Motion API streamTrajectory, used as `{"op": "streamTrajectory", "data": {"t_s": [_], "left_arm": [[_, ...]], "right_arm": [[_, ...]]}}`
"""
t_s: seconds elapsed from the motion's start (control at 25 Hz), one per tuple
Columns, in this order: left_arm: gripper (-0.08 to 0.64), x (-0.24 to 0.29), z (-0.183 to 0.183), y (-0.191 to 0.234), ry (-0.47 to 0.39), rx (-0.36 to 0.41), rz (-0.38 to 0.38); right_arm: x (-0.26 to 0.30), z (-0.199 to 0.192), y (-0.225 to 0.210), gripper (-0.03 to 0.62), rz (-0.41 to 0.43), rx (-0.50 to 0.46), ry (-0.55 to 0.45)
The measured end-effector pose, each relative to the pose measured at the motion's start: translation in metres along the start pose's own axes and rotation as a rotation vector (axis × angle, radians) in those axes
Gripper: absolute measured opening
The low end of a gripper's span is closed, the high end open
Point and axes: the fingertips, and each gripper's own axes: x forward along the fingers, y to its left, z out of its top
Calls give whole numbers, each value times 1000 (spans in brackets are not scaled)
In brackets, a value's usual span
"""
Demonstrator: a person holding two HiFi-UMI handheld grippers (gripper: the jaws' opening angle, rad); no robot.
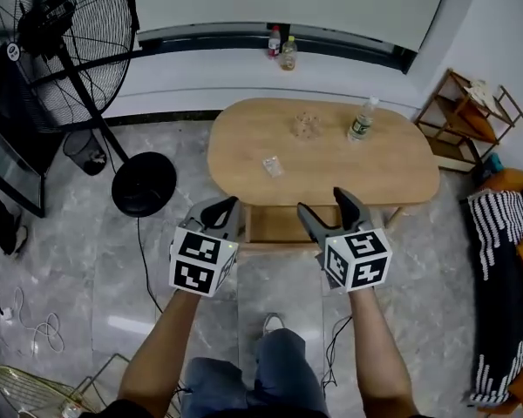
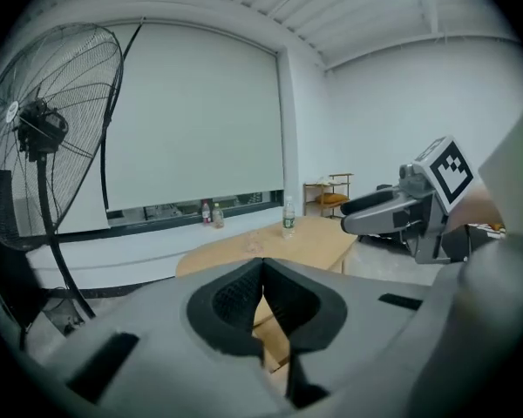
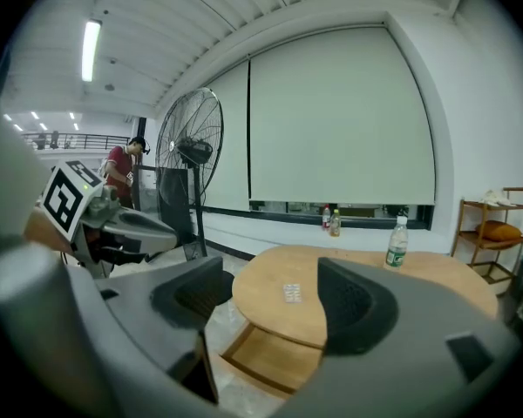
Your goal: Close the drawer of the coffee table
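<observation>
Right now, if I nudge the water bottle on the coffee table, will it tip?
Likely: the water bottle stands upright, tall and narrow, on the coffee table. Clear plastic, so probably light; once down it may roll.

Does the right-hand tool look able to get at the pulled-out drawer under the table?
Probably yes: the drawer juts out toward the person, the right tool hangs open and empty near its front, and nothing shows between them.

Nothing legible: the green label on the bottle (image 1: pixel 360 122) at the far edge of the table (image 1: pixel 244 151) and the hub sticker (image 1: pixel 13 51) on the fan (image 1: pixel 45 20) are too small.
</observation>
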Motion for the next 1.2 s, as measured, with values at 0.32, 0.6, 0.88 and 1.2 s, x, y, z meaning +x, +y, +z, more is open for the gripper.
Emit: {"op": "streamTrajectory", "data": {"t_s": [0.32, 0.6, 0.88, 1.2], "left_arm": [[5, 46, -104, -24, -34, 39, -59], [5, 66, -183, -39, -81, 45, -71], [5, 82, -227, -62, -112, 43, -106], [5, 93, -258, -87, -112, 59, -144]], "right_arm": [[25, -111, 1, 330, -36, 4, -43], [39, -194, 10, 332, -55, 7, -66], [38, -256, 9, 342, -75, 54, -89], [47, -314, 7, 356, -75, 194, -128]]}}
